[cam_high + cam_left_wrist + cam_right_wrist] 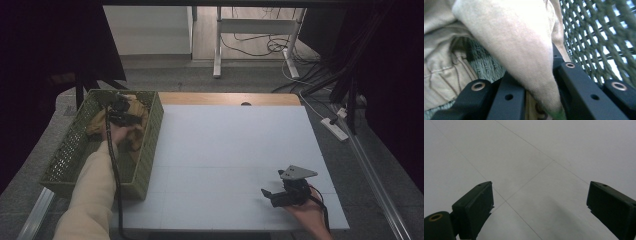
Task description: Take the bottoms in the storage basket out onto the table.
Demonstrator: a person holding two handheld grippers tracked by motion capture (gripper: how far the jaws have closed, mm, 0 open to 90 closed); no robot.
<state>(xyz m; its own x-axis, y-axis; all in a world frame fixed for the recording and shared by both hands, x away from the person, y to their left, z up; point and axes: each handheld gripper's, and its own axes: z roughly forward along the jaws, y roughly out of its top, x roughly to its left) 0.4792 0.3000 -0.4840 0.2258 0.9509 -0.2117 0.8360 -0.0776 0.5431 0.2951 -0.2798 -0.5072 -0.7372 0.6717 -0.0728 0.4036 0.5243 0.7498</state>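
left tongs [541, 100] pinch the cloth [519, 50] in the basket [150, 145]; it may snag, maybe. right tongs [539, 207] are apart.

A beige cloth [514, 47] lies in an olive-green mesh basket [150, 145] beside a plain white table [235, 150].

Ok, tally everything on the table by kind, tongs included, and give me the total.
Basket: 1
Cloth, beige, in the basket: 1
Tongs: 2, the left tongs shut on the cloth, the right tongs open over the white table
Total: 4
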